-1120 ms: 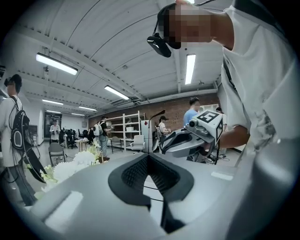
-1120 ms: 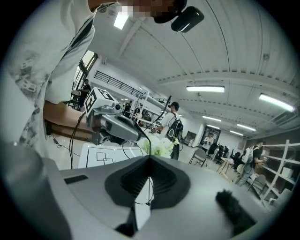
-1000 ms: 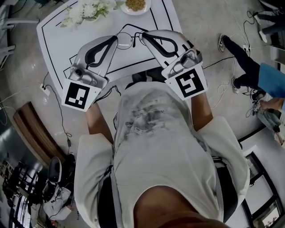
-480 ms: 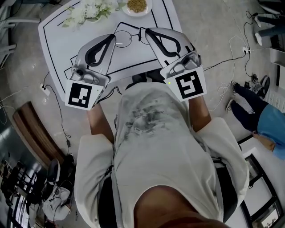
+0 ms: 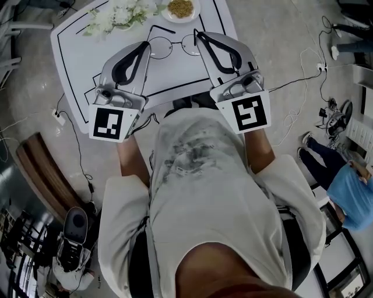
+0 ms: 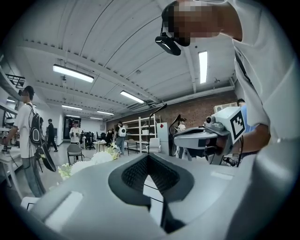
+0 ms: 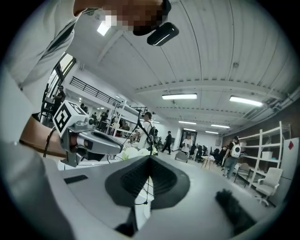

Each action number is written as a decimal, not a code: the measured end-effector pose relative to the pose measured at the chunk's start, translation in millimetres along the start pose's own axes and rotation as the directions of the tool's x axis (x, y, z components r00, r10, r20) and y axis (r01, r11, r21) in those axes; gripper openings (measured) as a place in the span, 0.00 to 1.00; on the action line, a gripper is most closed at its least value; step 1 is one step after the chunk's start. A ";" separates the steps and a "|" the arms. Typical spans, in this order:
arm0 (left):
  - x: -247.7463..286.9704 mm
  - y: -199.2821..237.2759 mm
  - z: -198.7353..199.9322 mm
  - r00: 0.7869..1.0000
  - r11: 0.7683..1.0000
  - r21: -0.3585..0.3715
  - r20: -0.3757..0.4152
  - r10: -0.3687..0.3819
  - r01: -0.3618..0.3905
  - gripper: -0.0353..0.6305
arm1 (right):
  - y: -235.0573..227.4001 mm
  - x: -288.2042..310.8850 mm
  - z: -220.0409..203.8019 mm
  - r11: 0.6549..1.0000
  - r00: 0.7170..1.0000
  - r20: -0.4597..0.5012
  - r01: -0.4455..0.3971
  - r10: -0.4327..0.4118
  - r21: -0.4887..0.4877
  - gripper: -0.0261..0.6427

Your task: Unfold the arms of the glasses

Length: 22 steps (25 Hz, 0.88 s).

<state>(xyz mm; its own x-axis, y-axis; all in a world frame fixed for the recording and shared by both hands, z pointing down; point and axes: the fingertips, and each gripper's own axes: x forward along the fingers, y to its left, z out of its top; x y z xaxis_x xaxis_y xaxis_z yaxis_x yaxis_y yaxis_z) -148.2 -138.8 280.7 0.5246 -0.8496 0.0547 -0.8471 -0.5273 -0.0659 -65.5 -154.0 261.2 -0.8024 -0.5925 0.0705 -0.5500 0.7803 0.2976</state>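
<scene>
White table [image 5: 76, 52] below; left gripper [image 5: 146, 46] and right gripper [image 5: 199, 36] fingers clamp the glasses [image 5: 162, 48]

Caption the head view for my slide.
Left gripper and right gripper pinch thin round wire-rimmed glasses over white black-lined table.

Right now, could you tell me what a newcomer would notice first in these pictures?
The left tool and right tool converge over the white table, each shut on one side of round wire-rimmed glasses. Behind them, white flowers and a filled bowl sit at the table's far edge.
</scene>
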 end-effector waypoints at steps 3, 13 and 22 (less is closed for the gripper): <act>1.3 2.2 1.9 1.000 1.000 -0.003 0.005 0.019 -0.019 0.06 | -4.0 0.3 2.0 0.999 1.000 0.010 0.024 -0.024 0.022 0.06; 4.0 7.9 2.3 0.998 0.998 -0.019 0.015 0.067 -0.066 0.06 | -21.3 -1.8 5.4 0.987 0.993 0.040 0.108 -0.114 0.122 0.06; 6.0 11.5 9.7 0.994 0.994 -0.043 0.029 0.106 -0.105 0.06 | -32.6 -5.6 9.5 0.967 0.983 0.040 0.168 -0.178 0.193 0.06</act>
<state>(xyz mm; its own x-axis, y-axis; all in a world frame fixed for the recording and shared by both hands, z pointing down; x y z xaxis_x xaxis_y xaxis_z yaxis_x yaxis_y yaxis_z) -154.0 -150.1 270.6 0.4342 -0.9006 0.0185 -0.9002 -0.4345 -0.0280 -45.3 -174.2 242.0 -0.7000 -0.7138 -0.0221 -0.7110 0.6937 0.1154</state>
